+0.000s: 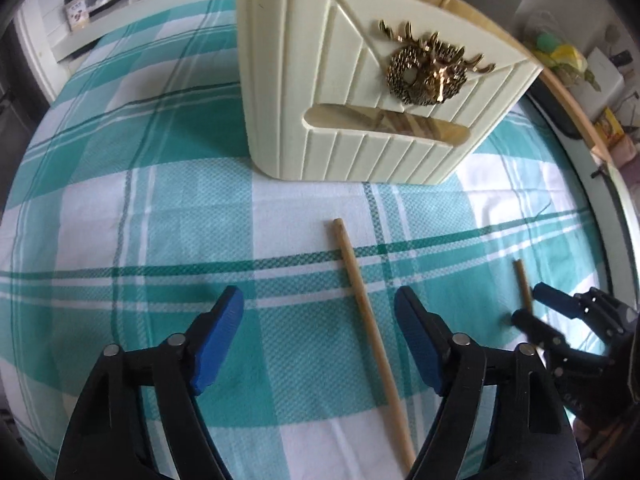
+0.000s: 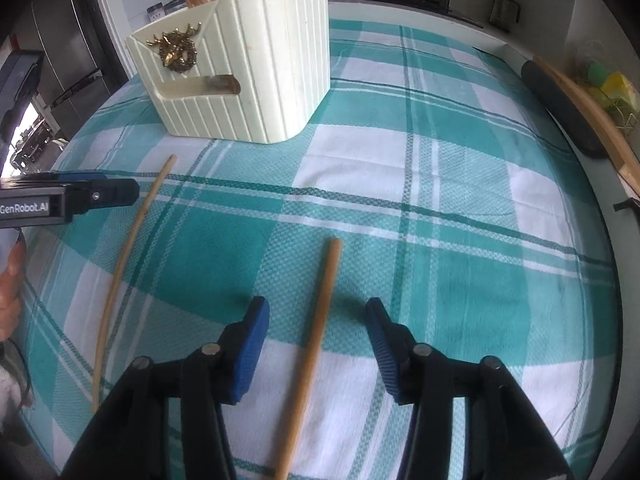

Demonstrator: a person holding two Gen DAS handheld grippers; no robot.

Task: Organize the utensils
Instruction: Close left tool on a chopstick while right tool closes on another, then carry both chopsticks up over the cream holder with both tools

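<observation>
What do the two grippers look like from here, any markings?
Both the left gripper and right gripper have black linked arms with silver pivot pins and ribbed blue pads. The left one's black body reads "GenRobot.AI" in white in the right wrist view.

Woven checked tablecloth (image 1: 168, 216), matt, waffle-textured cotton in teal and white. Ribbed cream plastic utensil holder (image 1: 360, 120), smooth, faintly glossy, bearing a shiny brass-look stag emblem (image 1: 430, 66). Pale wooden sticks (image 2: 312, 352), smooth and unvarnished. Matt black plastic gripper arms with ridged blue rubbery pads (image 2: 250, 354).
</observation>
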